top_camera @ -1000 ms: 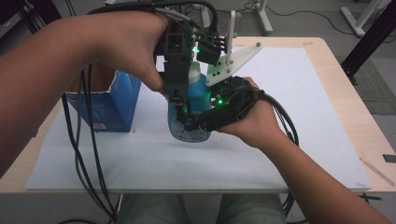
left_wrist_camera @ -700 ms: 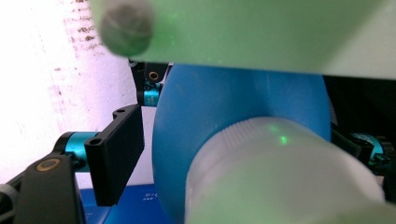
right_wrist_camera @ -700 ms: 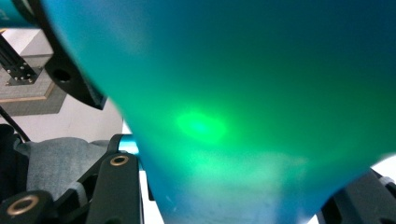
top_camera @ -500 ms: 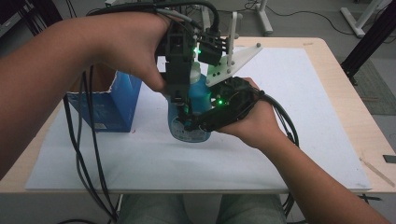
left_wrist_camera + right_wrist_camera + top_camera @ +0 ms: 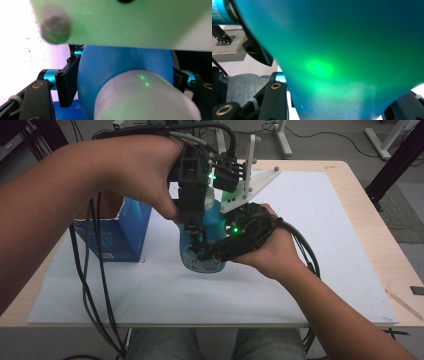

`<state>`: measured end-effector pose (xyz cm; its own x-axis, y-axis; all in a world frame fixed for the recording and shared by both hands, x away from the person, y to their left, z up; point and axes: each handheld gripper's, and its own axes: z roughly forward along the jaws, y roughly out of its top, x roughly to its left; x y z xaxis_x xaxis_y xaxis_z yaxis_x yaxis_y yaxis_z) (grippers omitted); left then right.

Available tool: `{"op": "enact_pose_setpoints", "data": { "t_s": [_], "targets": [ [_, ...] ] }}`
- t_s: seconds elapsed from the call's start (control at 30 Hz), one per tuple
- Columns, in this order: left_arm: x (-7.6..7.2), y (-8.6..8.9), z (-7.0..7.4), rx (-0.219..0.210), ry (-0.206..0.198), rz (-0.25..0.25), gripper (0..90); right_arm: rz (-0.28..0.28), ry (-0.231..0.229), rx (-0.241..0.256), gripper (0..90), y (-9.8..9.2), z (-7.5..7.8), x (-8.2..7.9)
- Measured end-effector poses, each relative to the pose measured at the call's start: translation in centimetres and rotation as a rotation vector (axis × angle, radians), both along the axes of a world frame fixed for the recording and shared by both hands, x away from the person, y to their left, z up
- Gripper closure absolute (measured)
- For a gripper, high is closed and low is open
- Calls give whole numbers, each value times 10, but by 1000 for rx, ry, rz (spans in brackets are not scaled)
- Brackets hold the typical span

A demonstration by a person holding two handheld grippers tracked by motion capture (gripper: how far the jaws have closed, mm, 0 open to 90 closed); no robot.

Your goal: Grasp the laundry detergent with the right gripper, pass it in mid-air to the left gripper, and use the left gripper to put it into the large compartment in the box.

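A blue plastic bottle (image 5: 207,242) with a round label on its lower front is standing upright on the white mat (image 5: 320,270) covering the bench (image 5: 367,227), just right of an open blue carton (image 5: 117,232). In the left gripper view the bottle's rounded blue shoulder is showing behind a ribbed white cap (image 5: 145,97), close and blurred, with a green light speck on the cap.

The left tongs (image 5: 192,227) are coming down on the bottle from above, the person's left hand (image 5: 142,167) wrapped around the unit; in the left gripper view their black jaws are pressing against both sides of the blue body, gripping the bottle. The right tongs (image 5: 212,252) are reaching in from the bottle's right at its lower half, held in the right hand (image 5: 267,252); in the right gripper view the blue-green body is bulging between the jaws, which are clamping the bottle.

A white three-cornered plate (image 5: 247,187) is sticking out above and right of the bottle, hiding part of its top. Black cables (image 5: 95,275) are hanging left of the bottle, across the carton and over the bench edge.
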<state>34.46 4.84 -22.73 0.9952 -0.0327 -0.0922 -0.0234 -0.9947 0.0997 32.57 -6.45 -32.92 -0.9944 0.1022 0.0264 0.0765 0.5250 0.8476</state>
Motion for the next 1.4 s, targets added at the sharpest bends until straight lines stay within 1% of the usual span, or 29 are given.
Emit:
{"op": "enact_pose_setpoints", "data": {
  "t_s": [0.07, 0.13, 0.2, 0.37, 0.4, 0.57, 0.67, 0.77, 0.8, 0.87, 0.9, 0.97, 1.03, 1.07, 1.13, 1.17, 1.23, 1.27, 1.33, 1.37, 1.4],
  "targets": [
    [0, 0, 0, 4, 4, -3, 306, 2, 0, -1, 465, 0, 0, 0],
    [0, 0, 0, 5, 2, -4, 309, 2, 0, 0, 465, 0, 0, 0],
    [0, 0, 0, 6, 7, -3, 341, 1, 0, 1, 465, 0, 0, 0],
    [0, 0, 0, 7, 5, -2, 350, 2, -1, 2, 465, 0, 0, 0],
    [0, 0, -1, 7, 6, -3, 372, 2, 0, 2, 465, 0, -1, 0],
    [-1, 0, -1, 5, 4, 5, 374, 5, 5, 4, 465, 1, -1, 0],
    [-1, 0, -1, 11, -4, -3, 377, 6, 4, 4, 465, 1, -2, 1],
    [-2, -1, -2, 7, -1, 1, 382, 11, 4, 9, 465, 1, -2, 1],
    [-1, -1, -1, 17, 2, -8, 383, 6, 9, 9, 465, 1, -2, 0],
    [-2, -1, -2, 17, -1, -3, 384, 10, 10, 9, 464, 1, -3, 0],
    [-3, -1, -2, 16, -2, 0, 384, 12, 10, 12, 464, 1, -3, -1],
    [-3, -2, -2, 24, -5, -11, 384, 11, 6, 16, 461, 1, -4, -1],
    [-3, -2, -2, 16, -2, -2, 384, 7, 5, 22, 457, 0, -5, -1],
    [-2, -2, -1, 17, 3, -4, 384, 22, -2, 34, 455, -1, -5, 0],
    [-2, -2, 0, 12, 6, -8, 384, 18, 8, 48, 446, -2, -6, -1],
    [-1, -2, 0, 14, 7, -7, 384, 26, 32, 66, 440, -3, -7, -1],
    [-1, -1, 0, 17, 2, -1, 384, 24, 47, 89, 401, -7, -8, 1],
    [0, 0, -1, 18, 1, 3, 384, 22, 49, 91, 374, -9, -9, 3],
    [1, 1, -1, 22, -3, 8, 384, 23, 74, 102, 330, -12, -9, 3],
    [1, 2, -1, 22, -4, 19, 383, 22, 79, 102, 318, -13, -10, 4],
    [2, 3, 0, 26, -2, 17, 384, 25, 82, 101, 306, -15, -10, 4]
  ]
}}
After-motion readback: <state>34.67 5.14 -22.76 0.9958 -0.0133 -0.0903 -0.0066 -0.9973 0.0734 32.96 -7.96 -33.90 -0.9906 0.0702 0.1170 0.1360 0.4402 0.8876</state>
